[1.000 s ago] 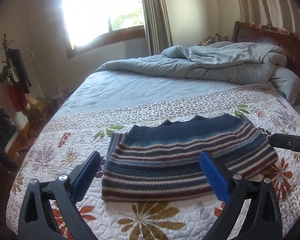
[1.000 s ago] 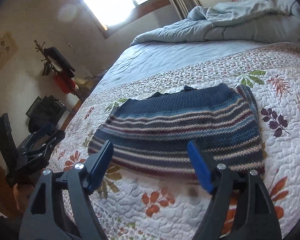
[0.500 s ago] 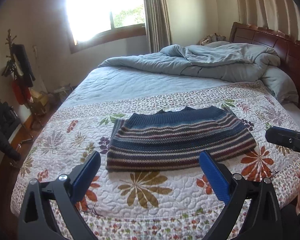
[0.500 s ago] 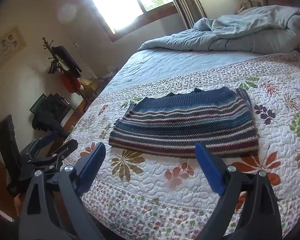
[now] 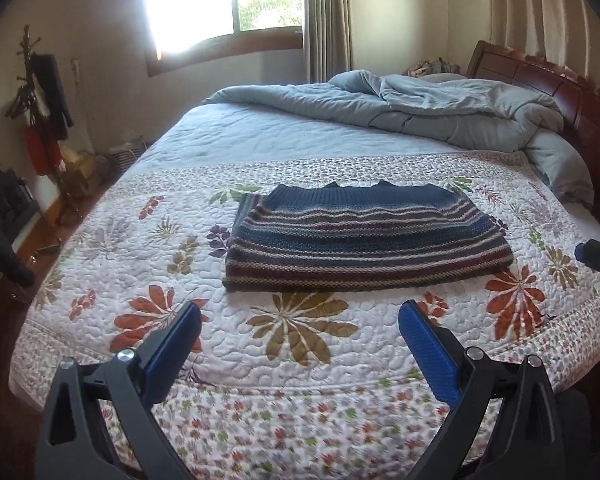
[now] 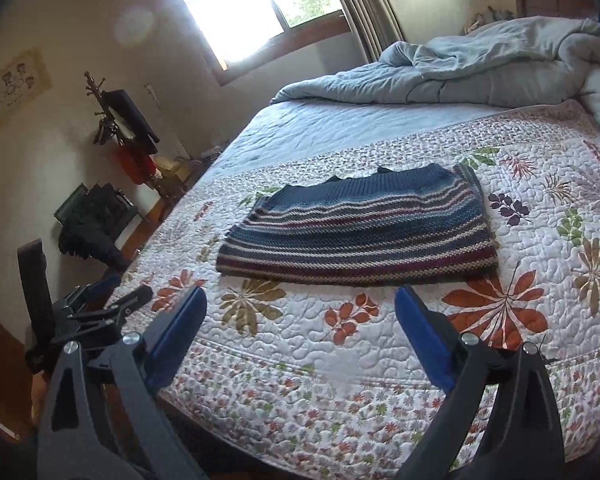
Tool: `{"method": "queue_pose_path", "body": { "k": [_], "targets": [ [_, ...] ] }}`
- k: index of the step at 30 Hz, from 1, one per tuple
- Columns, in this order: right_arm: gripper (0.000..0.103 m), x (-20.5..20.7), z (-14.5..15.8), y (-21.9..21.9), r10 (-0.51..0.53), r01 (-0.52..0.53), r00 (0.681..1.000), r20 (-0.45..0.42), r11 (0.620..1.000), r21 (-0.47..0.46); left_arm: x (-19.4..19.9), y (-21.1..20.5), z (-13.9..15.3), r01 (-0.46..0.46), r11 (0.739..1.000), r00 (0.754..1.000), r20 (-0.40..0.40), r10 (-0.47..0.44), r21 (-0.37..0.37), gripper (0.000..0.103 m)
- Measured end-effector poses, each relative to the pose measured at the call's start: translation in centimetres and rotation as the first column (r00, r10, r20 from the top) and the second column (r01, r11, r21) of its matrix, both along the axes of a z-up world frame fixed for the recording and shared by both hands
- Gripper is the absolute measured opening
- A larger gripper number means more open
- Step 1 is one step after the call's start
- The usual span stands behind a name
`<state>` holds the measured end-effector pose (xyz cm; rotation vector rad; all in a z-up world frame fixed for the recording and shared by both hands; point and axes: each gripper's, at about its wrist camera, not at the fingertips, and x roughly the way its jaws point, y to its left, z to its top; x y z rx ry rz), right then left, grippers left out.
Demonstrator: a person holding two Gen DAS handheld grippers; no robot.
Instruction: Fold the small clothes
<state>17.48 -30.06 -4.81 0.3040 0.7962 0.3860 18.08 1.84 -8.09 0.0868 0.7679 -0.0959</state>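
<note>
Left wrist view: my left gripper point(image 5: 300, 332) and right gripper point(image 6: 300, 320) gape wide, empty, near the folded sweater point(image 5: 364, 236) on the quilt point(image 5: 300, 344); duvet point(image 5: 420, 108) far behind.

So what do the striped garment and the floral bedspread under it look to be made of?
Striped sweater: chunky knit yarn, probably wool or acrylic; ribbed hem and bumpy stitch rows show, matte. Floral bedspread: quilted printed fabric, likely cotton; puffy stitched swirls, matte.

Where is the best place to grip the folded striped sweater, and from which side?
Probably the near edge of the striped sweater, one corner per gripper, coming low from the foot of the quilt. It lies flat, and that thick edge faces both open jaws.
</note>
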Motion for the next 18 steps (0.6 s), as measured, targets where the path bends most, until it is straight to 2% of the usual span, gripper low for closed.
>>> {"method": "queue_pose_path", "body": {
  "k": [3, 6, 9, 10, 12, 14, 16, 18],
  "targets": [
    [0.096, 2.6, -2.1, -0.2, 0.0, -0.001, 1.0, -0.022, 1.0, -0.018, 3.2, 2.9, -2.0, 0.019, 0.999, 0.999, -0.025, -0.02, -0.046, 0.099],
    [0.096, 6.1, -5.4, -0.7, -0.007, 0.008, 0.998, -0.057, 1.0, 0.016, 7.8, 5.9, -3.6, 0.006, 0.994, 0.998, -0.055, -0.012, -0.111, 0.099],
    [0.096, 10.1, -9.7, -1.0, -0.039, 0.053, 0.982, -0.184, 0.996, 0.072, 11.6, 7.9, -5.7, -0.061, 0.984, 0.985, -0.168, 0.033, -0.165, 0.099],
    [0.096, 11.2, -10.8, -1.1, -0.047, 0.073, 0.972, -0.231, 0.992, 0.104, 12.5, 8.3, -6.4, -0.096, 0.976, 0.973, -0.226, 0.05, -0.197, 0.099],
    [0.096, 12.5, -11.2, -1.0, -0.052, 0.08, 0.964, -0.259, 0.992, 0.099, 13.4, 8.9, -7.2, -0.151, 0.95, 0.955, -0.288, 0.069, -0.273, 0.099],
    [0.096, 12.7, -10.5, -1.1, -0.059, 0.081, 0.965, -0.255, 0.994, 0.077, 14.4, 9.2, -7.0, -0.178, 0.929, 0.947, -0.312, 0.072, -0.324, 0.099],
    [0.096, 12.4, -9.4, -1.4, -0.054, 0.079, 0.969, -0.241, 0.992, 0.098, 15.2, 9.1, -6.0, -0.177, 0.931, 0.951, -0.3, 0.078, -0.319, 0.099],
    [0.096, 11.8, -8.7, -1.5, -0.051, 0.069, 0.977, -0.207, 0.994, 0.08, 15.5, 9.3, -4.9, -0.157, 0.934, 0.96, -0.272, 0.068, -0.321, 0.099]
  ]
}}
